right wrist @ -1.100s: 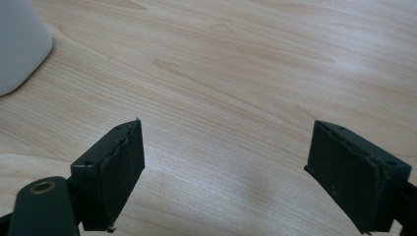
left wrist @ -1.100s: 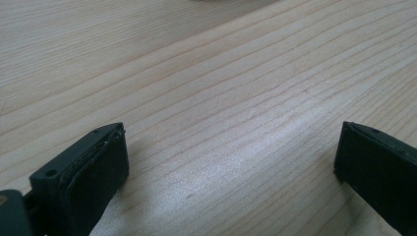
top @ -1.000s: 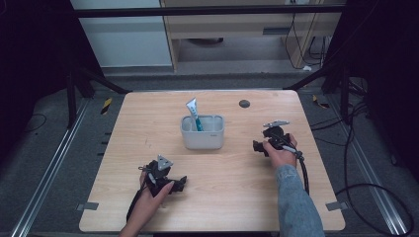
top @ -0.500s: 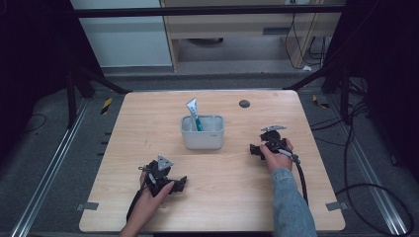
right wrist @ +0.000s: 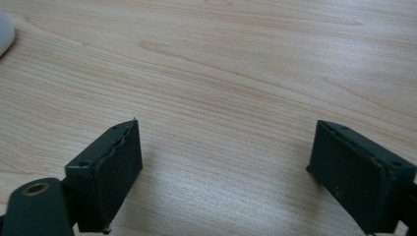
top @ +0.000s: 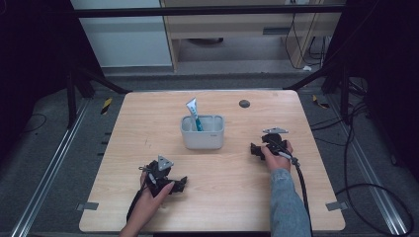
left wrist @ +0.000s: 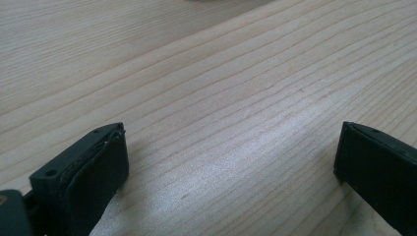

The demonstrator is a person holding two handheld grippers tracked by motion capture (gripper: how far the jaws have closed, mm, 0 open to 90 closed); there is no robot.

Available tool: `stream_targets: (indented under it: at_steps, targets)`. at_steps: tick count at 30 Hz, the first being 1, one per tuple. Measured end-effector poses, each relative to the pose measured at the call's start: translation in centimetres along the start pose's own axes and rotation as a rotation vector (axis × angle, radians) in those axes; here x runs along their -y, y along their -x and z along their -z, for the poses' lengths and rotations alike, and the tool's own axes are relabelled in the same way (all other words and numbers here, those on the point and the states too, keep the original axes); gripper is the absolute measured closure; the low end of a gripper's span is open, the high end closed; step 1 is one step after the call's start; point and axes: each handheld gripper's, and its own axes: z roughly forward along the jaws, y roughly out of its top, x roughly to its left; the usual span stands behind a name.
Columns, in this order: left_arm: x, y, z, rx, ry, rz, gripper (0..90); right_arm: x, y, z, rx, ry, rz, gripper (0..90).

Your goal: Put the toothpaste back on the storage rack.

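- Resting low on the wooden surface (top: 306,197), near the front edge: left gripper (top: 179,184), jaws standing wide apart, nothing between them but bare wood grain in the left gripper view.
- Sitting on the surface at the right side: right gripper (top: 254,149), jaws also spread wide and empty, pointing toward the middle of the surface.
- Standing in the middle of the surface, between both grippers and a little farther back: grey container (top: 202,138) with compartments; just its pale rounded corner (right wrist: 4,30) peeking in at the upper left of the right gripper view.
- Leaning out of the container's left compartment: white and teal tube (top: 193,112), tilted, crimped end up and well above the rim.
- Lying apart near the back edge: small dark round thing (top: 244,103), too small for telling what.
- Judging the tube as light, soft and easy to squash, with a smooth skin probably slipping under a weak pinch.
- Best taking hold at the flat upper part showing above the rim, pinching across the flat faces, gently, and lifting along its tilt to avoid dragging the container.
- Judging the container as light plastic, likely sliding or tipping when pushed from one side; right gripper standing nearer to it.
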Motion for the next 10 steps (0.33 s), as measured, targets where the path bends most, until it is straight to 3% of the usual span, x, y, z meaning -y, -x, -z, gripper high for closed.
stream_targets:
  at_steps: [4,10]
  targets:
    - [0.00,0.00,0.00,0.000,0.000,0.000,0.0,0.09,0.02,-0.03,0.013,-0.026,-0.009,0.2]
    - [0.01,0.00,0.00,0.001,0.000,0.000,0.0,0.15,0.01,-0.01,0.021,-0.030,-0.015,0.3]
